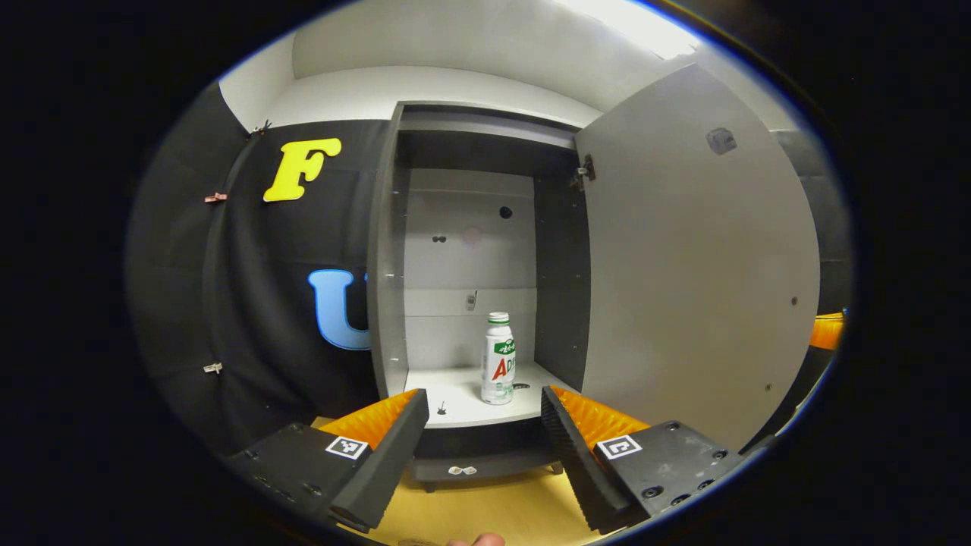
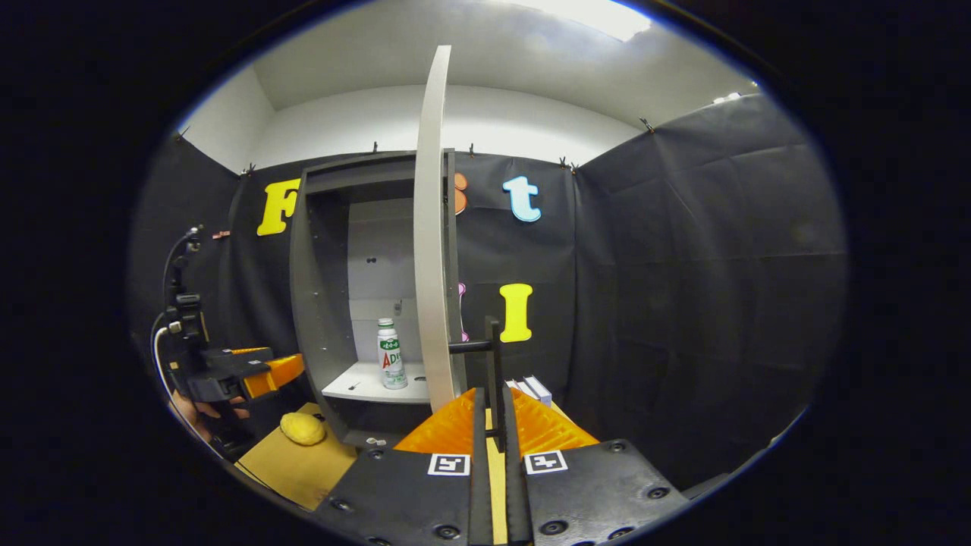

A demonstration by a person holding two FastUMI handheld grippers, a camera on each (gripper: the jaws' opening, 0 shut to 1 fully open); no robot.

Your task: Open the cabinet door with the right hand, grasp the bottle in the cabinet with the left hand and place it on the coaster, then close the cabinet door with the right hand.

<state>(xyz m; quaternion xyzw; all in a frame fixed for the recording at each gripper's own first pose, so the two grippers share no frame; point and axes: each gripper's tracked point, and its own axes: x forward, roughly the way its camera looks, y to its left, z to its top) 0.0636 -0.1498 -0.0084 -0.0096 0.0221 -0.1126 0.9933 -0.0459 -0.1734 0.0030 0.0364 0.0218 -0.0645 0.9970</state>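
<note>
with the right gripper point(image 2: 491, 432) clamped on the door handle point(image 2: 493, 364) holding the cabinet door point(image 1: 698, 265) wide, run the left gripper point(image 1: 479, 436), fingers spread, straight to the bottle point(image 1: 498, 359) upright on the cabinet shelf point(image 1: 455, 394)

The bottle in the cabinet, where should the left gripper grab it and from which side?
Grip the bottle around its straight middle, below the narrower cap, coming straight in from the cabinet's open front. It stands upright on the shelf, and the open left gripper already faces it, with the door swung aside.
</note>
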